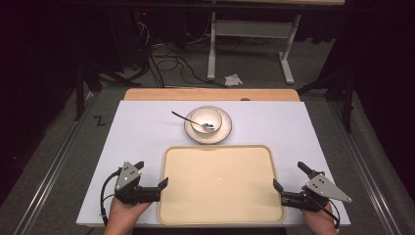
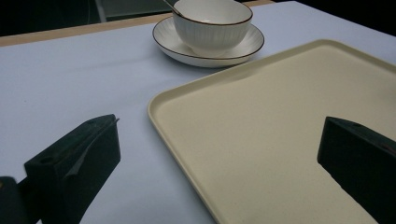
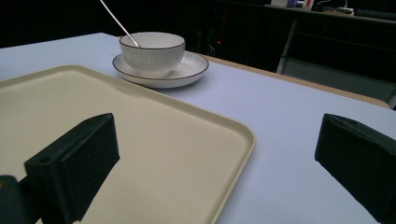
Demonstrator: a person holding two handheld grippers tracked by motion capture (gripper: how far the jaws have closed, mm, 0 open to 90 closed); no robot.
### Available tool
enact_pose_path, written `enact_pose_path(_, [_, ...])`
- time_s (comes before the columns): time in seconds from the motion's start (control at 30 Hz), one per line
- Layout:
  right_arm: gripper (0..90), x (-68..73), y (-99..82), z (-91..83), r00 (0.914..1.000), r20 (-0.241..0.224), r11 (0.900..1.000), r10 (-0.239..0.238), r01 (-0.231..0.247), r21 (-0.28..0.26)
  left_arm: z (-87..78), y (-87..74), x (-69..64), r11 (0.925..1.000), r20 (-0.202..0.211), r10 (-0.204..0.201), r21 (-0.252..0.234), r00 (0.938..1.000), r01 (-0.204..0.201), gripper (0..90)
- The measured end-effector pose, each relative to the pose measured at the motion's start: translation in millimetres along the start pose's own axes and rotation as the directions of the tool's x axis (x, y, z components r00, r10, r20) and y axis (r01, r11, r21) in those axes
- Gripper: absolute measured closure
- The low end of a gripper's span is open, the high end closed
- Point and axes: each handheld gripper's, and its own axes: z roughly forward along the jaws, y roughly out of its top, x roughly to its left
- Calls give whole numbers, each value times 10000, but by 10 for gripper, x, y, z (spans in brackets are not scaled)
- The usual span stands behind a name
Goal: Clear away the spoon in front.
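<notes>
A cream tray [image 1: 220, 183] lies bare at the table's front middle, also seen as the tray [image 2: 280, 121] and the tray [image 3: 154, 135] in the gripper views. Behind it a white bowl [image 1: 206, 119] sits on a white plate [image 1: 222, 131], with a metal spoon [image 1: 185, 117] leaning in the bowl. My left gripper [image 1: 151, 175] stands open at the tray's left edge, one jaw over the tray and one over the table. At the tray's right edge my right gripper [image 1: 290, 176] is open the same way. Nothing is held between the jaws. The bowl [image 2: 212, 21] and the bowl [image 3: 152, 51] lie ahead of each gripper.
A pale sheet [image 1: 142, 132] covers the table, with a wooden strip [image 1: 210, 94] along its far edge. Beyond the table stand a white desk frame [image 1: 249, 34] and cables [image 1: 166, 61] on the floor.
</notes>
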Motion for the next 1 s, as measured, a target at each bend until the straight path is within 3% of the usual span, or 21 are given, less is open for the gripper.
enact_pose_path(0.23, [4,-8,-8,-1,10000,18,9999,25,-25,-98,125,153,6,9999,28,-128,-114,9999,129,1])
enact_pose_path(0.37, [4,-14,-7,3,9999,140,10000,-31,32,-48,303,326,14,9992,181,-390,-94,9991,391,1])
enact_pose_path(0.73, [4,-20,-15,-7,9998,160,9999,-80,81,-61,578,614,70,9992,28,-391,-30,9992,391,7])
enact_pose_path(1.0, [5,-13,-13,-7,9998,186,10000,8,-9,54,766,778,185,9978,74,-653,91,9978,652,18])
